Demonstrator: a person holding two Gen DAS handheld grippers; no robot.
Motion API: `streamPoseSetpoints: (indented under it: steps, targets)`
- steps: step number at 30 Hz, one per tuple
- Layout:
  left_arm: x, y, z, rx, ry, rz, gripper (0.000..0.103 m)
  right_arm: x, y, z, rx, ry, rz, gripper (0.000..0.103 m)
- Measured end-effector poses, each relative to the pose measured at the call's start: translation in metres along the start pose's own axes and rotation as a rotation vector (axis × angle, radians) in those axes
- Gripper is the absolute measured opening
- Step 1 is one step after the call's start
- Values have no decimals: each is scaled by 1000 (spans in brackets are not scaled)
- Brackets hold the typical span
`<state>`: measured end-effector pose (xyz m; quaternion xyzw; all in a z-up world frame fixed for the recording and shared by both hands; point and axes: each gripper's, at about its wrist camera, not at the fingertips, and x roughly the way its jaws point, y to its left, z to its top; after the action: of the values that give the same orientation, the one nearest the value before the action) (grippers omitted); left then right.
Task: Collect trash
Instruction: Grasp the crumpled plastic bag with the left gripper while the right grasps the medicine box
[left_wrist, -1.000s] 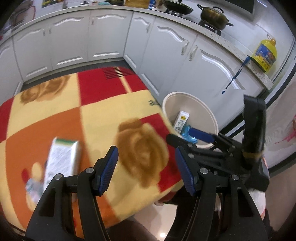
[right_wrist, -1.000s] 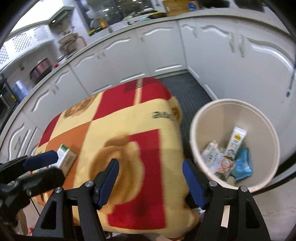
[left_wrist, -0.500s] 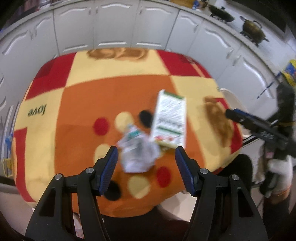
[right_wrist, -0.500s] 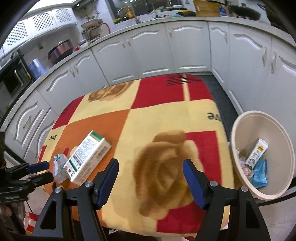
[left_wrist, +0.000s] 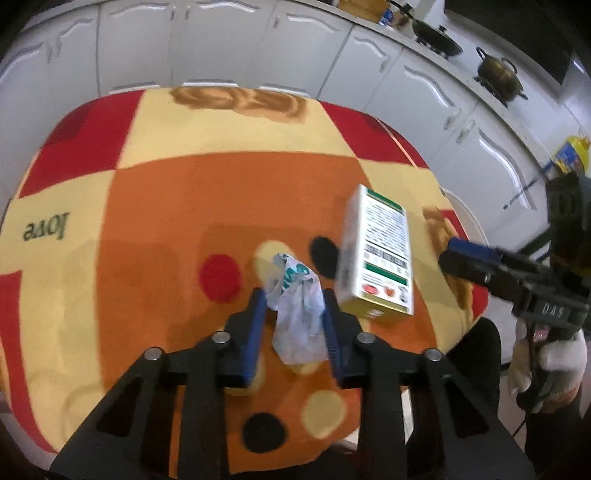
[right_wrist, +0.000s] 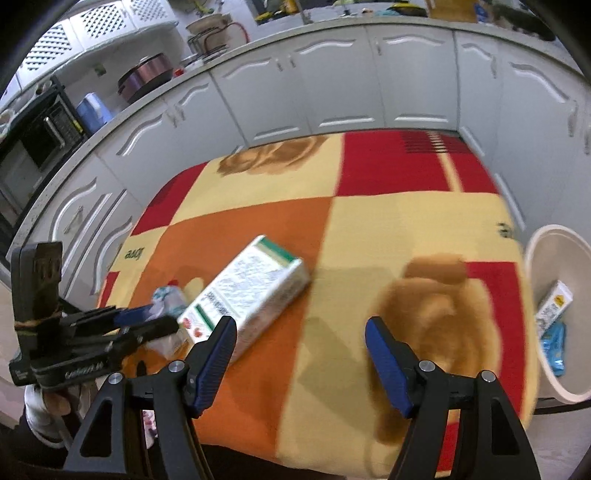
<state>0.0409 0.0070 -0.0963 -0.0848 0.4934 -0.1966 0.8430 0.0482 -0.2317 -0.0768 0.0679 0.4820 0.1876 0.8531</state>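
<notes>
- The left gripper (left_wrist: 294, 308) has just been closing its jaws, and its blue pads (left_wrist: 256, 325) now press on both sides of a crumpled plastic wrapper (left_wrist: 295, 306), white with teal print, which rests on the orange part of the patterned blanket (left_wrist: 155, 206).
- Just to the right of that gripper's right finger lies a carton (left_wrist: 380, 258) on its side, white with green bands and small print; its near end is close to the finger, though contact cannot be told.
- The right gripper (right_wrist: 301, 339) hangs over the blanket (right_wrist: 406, 221) with its jaws spread wide and nothing between them.
- The carton (right_wrist: 255, 291) lies ahead and to the left of the right gripper's left finger; its near corner lies close to that fingertip.
- Farther left of the right gripper, the left gripper (right_wrist: 147, 321) is seen with the wrapper (right_wrist: 168, 301) at its tips.
- Far to the right of the right gripper, beyond the blanket's edge, stands a cream bin (right_wrist: 546, 251) holding a small carton (right_wrist: 554, 306) and a blue packet (right_wrist: 554, 343).
- A white-gloved hand (left_wrist: 550, 365) holds the right gripper's handle (left_wrist: 546, 306).
</notes>
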Motion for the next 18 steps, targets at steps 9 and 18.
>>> streamPoseSetpoints:
  steps: [9, 18]
  targets:
    - [-18, 33, -4, -68, -38, 56, 22, 53, 41, 28, -14, 68, 57, 70]
    - [-21, 42, -11, -102, -47, 69, 22, 57, 69, 24, -138, 53, -21, 75]
